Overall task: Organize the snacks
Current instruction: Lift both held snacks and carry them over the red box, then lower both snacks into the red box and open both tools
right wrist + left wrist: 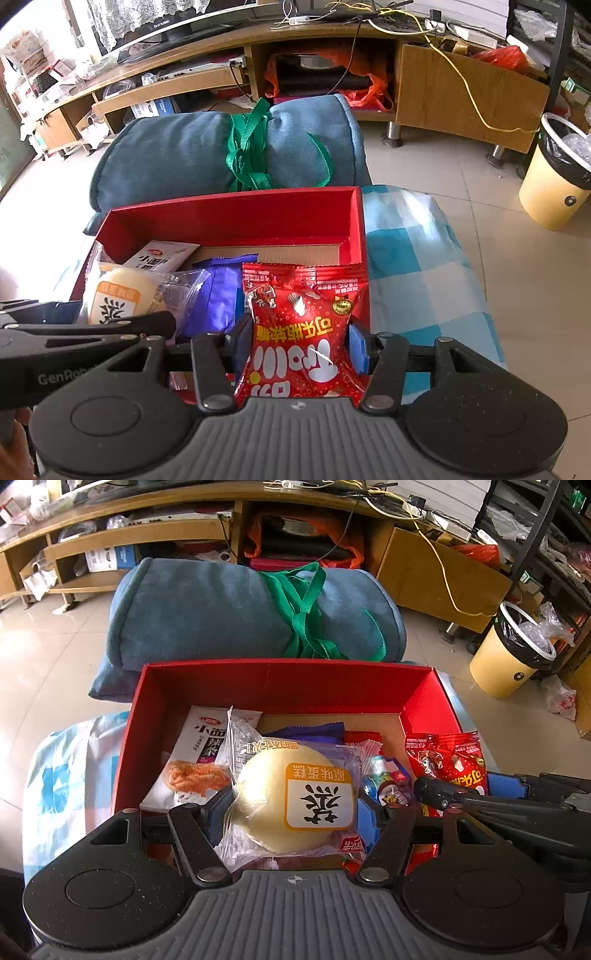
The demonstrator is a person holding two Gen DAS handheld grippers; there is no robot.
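Your left gripper (295, 812) is clamped on the wrapped cake (291, 797) over the red box (280, 683) – your right gripper (299, 343) pinches the red candy bag (303, 332) at the box's 4 o'clock corner. Other snacks below – probably resting inside.

A rolled blue blanket (207, 616) tied with green straps (306, 609) lies on the tiled floor (44, 646); behind it stands a long wooden cabinet (461, 88) with cluttered shelves; a yellow bin (554, 177) with a black liner stands at right; a blue-and-white checked cloth (417, 258) lies nearer.
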